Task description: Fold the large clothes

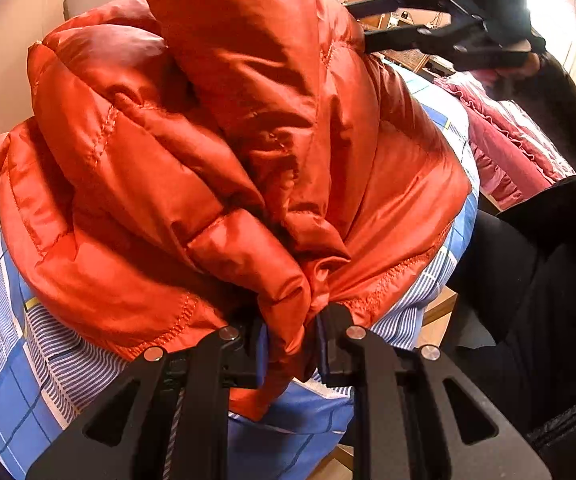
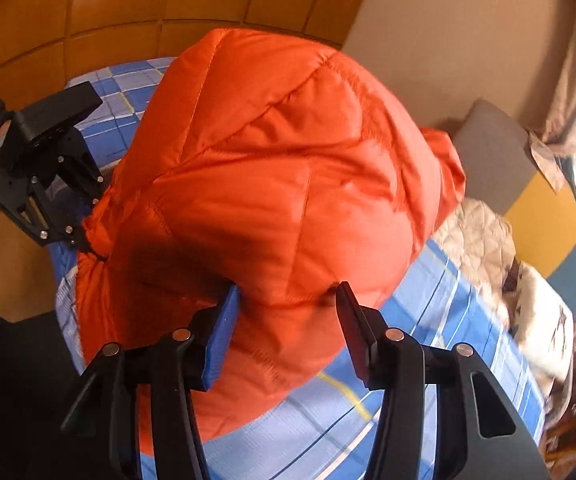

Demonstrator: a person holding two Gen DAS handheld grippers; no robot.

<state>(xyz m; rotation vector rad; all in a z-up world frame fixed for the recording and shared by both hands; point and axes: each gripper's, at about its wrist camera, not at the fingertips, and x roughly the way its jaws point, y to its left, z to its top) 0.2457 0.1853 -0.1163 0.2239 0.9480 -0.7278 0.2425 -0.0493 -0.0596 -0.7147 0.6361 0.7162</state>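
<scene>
Left wrist view: bed sheet (image 1: 4, 312), blue check with striped panels, over a bed; beige wall behind. Orange puffer jacket (image 1: 216, 152), quilted and shiny, heaped on the sheet and rising out of frame at the top. Left gripper (image 1: 292, 344) clamped on a bunched fold at the jacket's near edge. Pink ruffled fabric (image 1: 508, 140) lies beyond the jacket at right. Right gripper (image 1: 368, 20) at top right, fingertips at the jacket's lifted part; grip cannot be told here. Dark-clothed person at right edge.

Right wrist view: same sheet (image 2: 428, 300); wooden panels (image 2: 128, 4) behind, curtain (image 2: 568, 80) and window at right. Jacket (image 2: 288, 160) fills the centre, hiding most of the sheet. Right gripper (image 2: 284, 320) straddles a padded fold, pads at its sides, firm pressure unclear. Left gripper (image 2: 84, 228) at left holds the jacket's corner. Pale quilted bedding (image 2: 484, 240) lies right.
</scene>
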